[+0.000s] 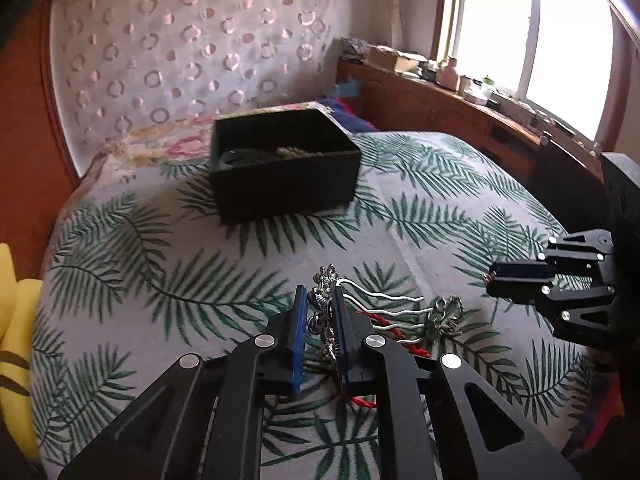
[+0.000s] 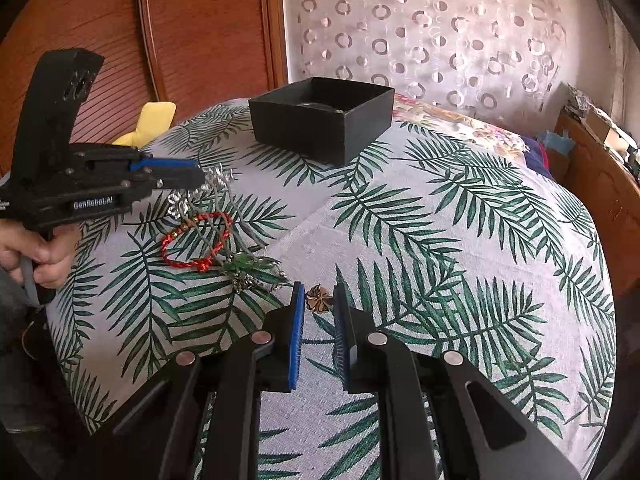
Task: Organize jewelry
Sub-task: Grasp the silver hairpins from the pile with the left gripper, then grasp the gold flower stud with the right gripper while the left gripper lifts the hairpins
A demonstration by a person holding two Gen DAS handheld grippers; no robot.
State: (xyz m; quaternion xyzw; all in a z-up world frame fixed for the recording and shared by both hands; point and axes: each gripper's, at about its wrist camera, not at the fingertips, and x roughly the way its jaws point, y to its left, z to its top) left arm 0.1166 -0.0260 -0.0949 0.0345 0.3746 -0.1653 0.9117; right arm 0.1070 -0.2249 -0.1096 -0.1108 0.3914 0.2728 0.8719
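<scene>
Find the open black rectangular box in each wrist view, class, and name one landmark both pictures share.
Left wrist view: the open black rectangular box sits upper centre, beyond the left claw.
Right wrist view: the box sits upper centre, a little left of the wall's corner.
Shared landmark: the palm-leaf printed bedspread under the box, with the circle-patterned wall behind.

My left gripper (image 1: pixel 320 312) is matt black plastic with ribbed blue pads (image 1: pixel 299 344) and shiny metal pins; it pinches a glinting silver-metal hairpin (image 1: pixel 384 306). The bedspread (image 2: pixel 440 240) is woven, matt cloth; the box (image 2: pixel 320 120) looks dull black card; the bracelet (image 2: pixel 196 240) is red twisted cord.
</scene>
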